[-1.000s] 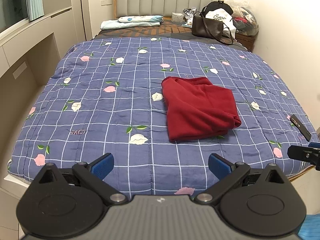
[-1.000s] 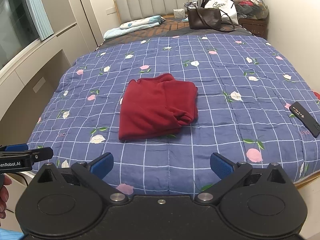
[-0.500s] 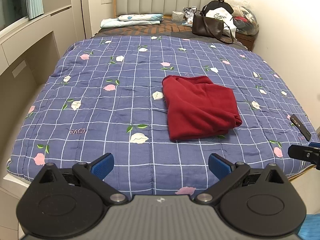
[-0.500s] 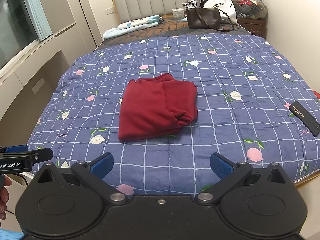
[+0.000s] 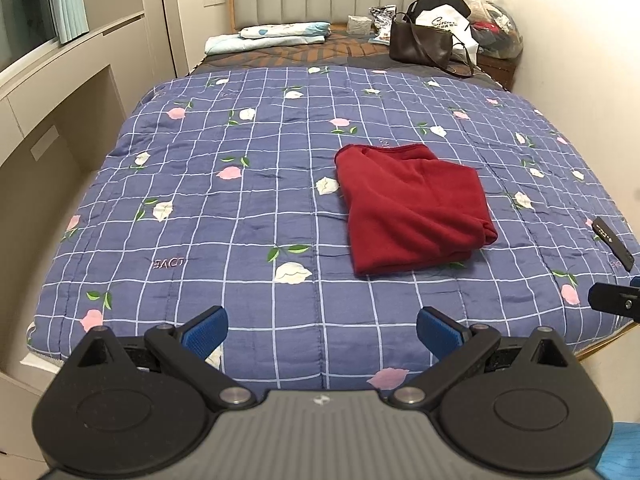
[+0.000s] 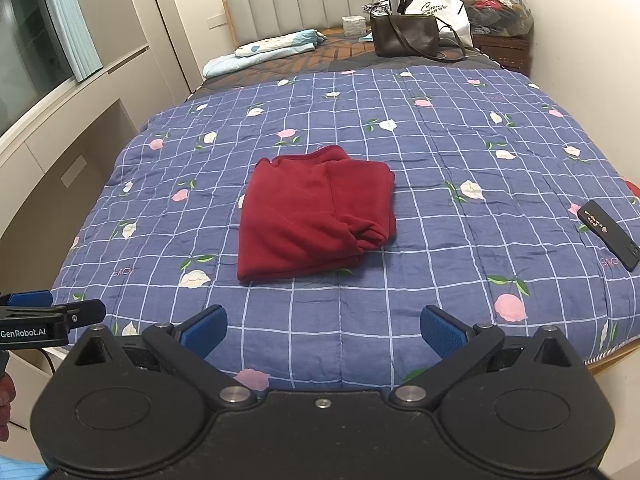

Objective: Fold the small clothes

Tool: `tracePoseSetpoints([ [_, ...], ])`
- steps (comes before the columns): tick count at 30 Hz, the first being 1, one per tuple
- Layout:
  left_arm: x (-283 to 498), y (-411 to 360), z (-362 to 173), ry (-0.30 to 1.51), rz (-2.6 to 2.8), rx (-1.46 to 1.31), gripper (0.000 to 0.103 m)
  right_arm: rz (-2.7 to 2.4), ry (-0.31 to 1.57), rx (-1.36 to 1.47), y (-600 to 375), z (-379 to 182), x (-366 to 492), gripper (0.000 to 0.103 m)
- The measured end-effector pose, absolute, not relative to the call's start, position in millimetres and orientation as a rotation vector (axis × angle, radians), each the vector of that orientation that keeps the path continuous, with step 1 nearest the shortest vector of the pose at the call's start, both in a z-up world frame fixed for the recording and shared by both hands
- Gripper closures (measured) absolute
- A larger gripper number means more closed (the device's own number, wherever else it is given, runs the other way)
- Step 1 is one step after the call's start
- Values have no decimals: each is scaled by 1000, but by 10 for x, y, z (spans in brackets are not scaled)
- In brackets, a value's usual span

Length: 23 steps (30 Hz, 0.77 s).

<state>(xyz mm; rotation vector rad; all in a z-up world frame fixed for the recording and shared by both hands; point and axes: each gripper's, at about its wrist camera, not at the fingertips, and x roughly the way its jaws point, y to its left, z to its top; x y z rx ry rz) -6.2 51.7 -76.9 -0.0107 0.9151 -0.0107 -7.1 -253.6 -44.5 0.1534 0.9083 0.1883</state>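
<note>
A dark red fleece garment (image 5: 408, 208) (image 6: 312, 212) lies folded into a rough rectangle on the blue flowered quilt (image 5: 240, 208) (image 6: 440, 152), right of the bed's middle. My left gripper (image 5: 322, 330) hangs open over the foot edge of the bed, well short of the garment, nothing between its blue pads. My right gripper (image 6: 324, 330) is likewise open and empty at the foot edge, with the garment ahead and slightly left. Each gripper's tip shows at the edge of the other's view.
A black remote (image 6: 610, 234) (image 5: 614, 240) lies near the quilt's right edge. At the headboard sit folded bedding (image 5: 276, 34), a brown handbag (image 6: 404, 36) and bags. Cabinets run along the left side, a wall along the right.
Both grippers stay open at the foot of the bed; the views have only shifted slightly. The garment has not moved.
</note>
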Motion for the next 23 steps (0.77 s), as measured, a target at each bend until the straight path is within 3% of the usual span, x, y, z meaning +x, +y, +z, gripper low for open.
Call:
tracePoseSetpoints([
  [23, -52, 633, -782, 909, -51, -28, 0, 165, 909, 153, -2454, -459, -80, 1],
])
